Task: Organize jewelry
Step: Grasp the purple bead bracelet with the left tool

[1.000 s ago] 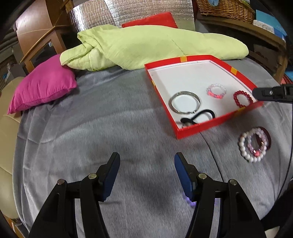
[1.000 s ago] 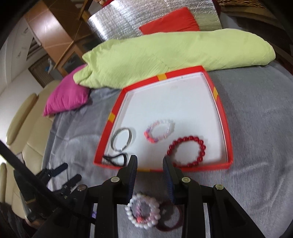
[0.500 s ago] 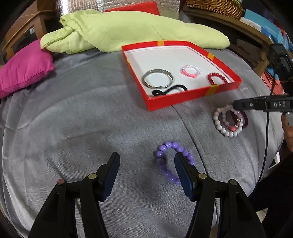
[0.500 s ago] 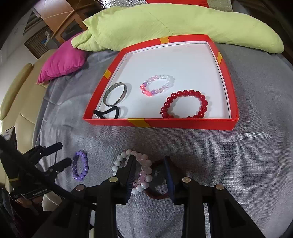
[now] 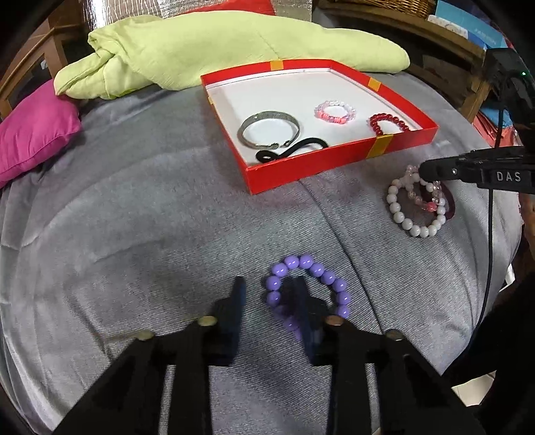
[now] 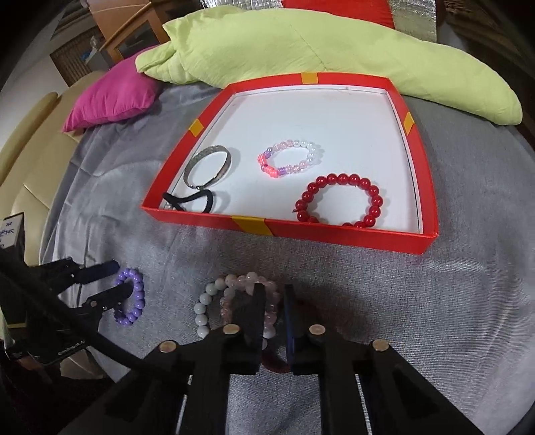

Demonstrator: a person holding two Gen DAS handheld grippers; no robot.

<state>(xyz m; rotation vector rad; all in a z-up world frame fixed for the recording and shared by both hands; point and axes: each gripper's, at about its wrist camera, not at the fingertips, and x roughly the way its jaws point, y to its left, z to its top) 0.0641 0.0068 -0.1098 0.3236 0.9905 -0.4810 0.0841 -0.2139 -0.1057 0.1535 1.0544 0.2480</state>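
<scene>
Purple bracelet rings my left gripper's spread right finger; my right gripper, narrow, straddles piled bracelets near the red box's front edge.

Grey bedspread covers the whole working surface; seam creases run across it. All places are given from this spread.

Lime-green quilt, bundled and folded, lies along the spread's far edge, one end rolled.

Magenta cushion sits at the spread's far left corner, just beside the quilt's rolled end.

Silver foil-faced panel stands upright beyond the far edge, with a red cushion propped against it.

Wicker basket on a wooden shelf, past the far right corner.

Cream padded upholstery borders the spread's left side.

Wooden cabinet stands behind the magenta cushion.
</scene>
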